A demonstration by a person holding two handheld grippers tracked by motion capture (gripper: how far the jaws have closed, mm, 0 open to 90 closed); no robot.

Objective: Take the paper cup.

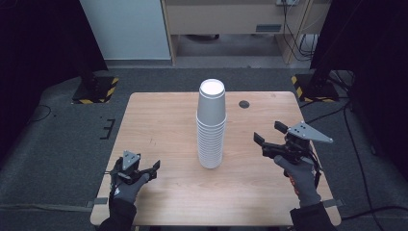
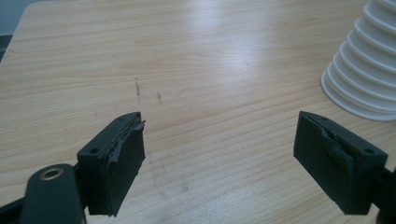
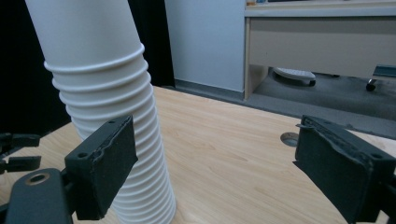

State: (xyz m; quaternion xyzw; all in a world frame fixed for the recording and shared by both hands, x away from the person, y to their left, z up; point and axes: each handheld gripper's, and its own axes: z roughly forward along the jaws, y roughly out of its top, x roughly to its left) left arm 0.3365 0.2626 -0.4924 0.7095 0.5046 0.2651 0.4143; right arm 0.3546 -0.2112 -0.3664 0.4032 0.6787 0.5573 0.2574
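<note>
A: Largest item?
B: Desk (image 1: 159, 115), light wood, rectangular, with a small dark round hole (image 1: 244, 104) near the far edge.

A: Next?
B: Stack of cups (image 1: 211, 126), white paper, nested upside down, upright at the middle of the desk.

A: The right tool?
B: Right tool (image 1: 264, 138), held above the desk to the right of the stack, jaws wide apart, nothing between them, pointing toward the stack.

A: The left tool?
B: Left tool (image 1: 155, 168), low over the near left part of the desk, jaws wide, holding nothing, apart from the stack.
</note>
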